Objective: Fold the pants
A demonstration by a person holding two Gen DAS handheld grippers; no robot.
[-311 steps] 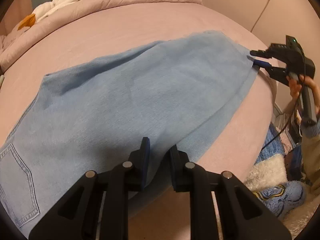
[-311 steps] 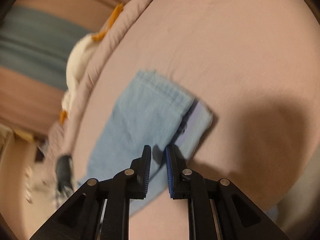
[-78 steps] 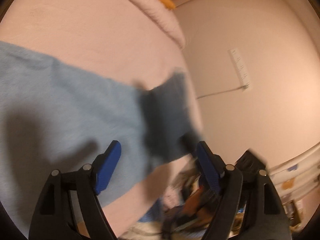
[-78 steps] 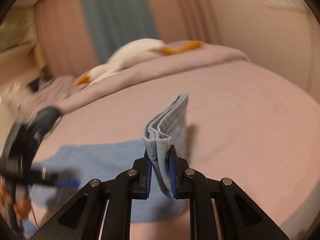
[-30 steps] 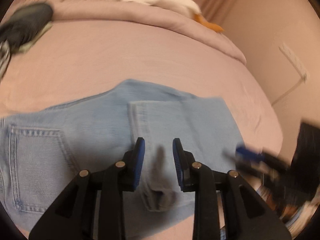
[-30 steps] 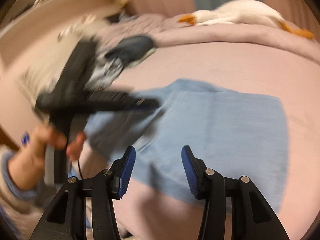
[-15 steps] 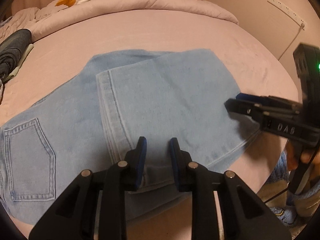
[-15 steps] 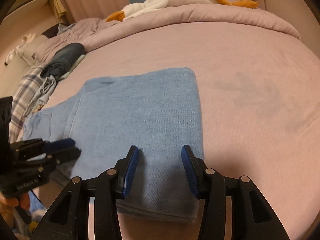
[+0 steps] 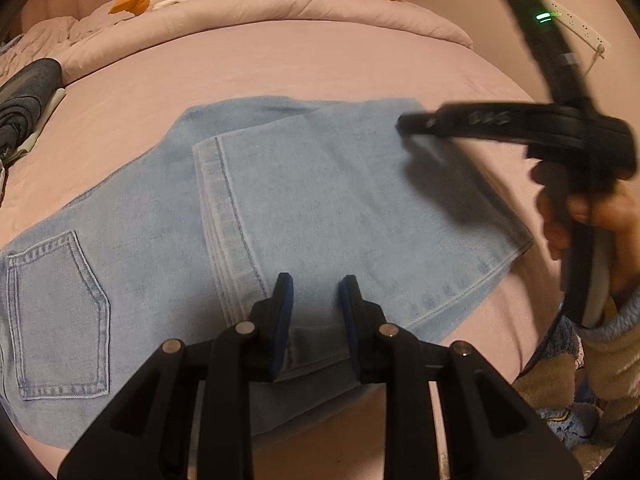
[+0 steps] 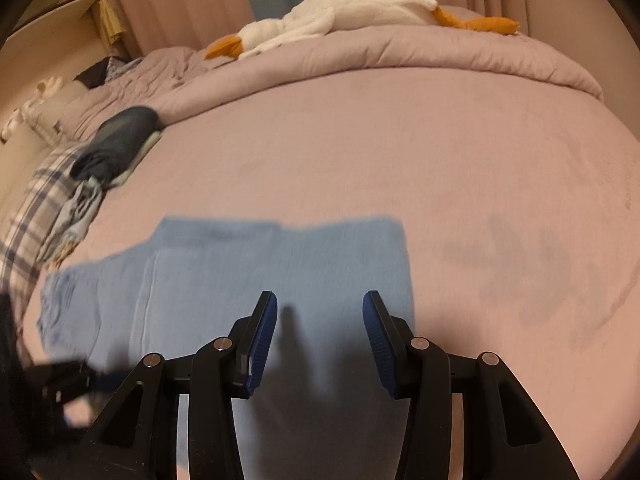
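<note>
- The pants [image 9: 320,200], light blue denim, are laid flat near the front edge of the bed [image 9: 300,64], with the leg ends folded back over the thighs so that the hem [image 9: 224,216] lies across the middle and a back pocket [image 9: 56,316] shows toward the left edge.
- The left gripper [image 9: 316,312] is held over the near edge of the folded layer; its jaws stand narrowly apart, the denim is seen between them, and no pinch is evident. They have just been closing slightly and easing back.
- The right gripper [image 10: 320,332] is poised over the folded end, jaws clearly apart and clamped on nothing.
- The first fold is judged done; the step in hand appears to be a regrasp for the second fold.
- For the next move, both layers at the folded end would have to be pinched together and carried toward the waistband, edges kept aligned.
</note>
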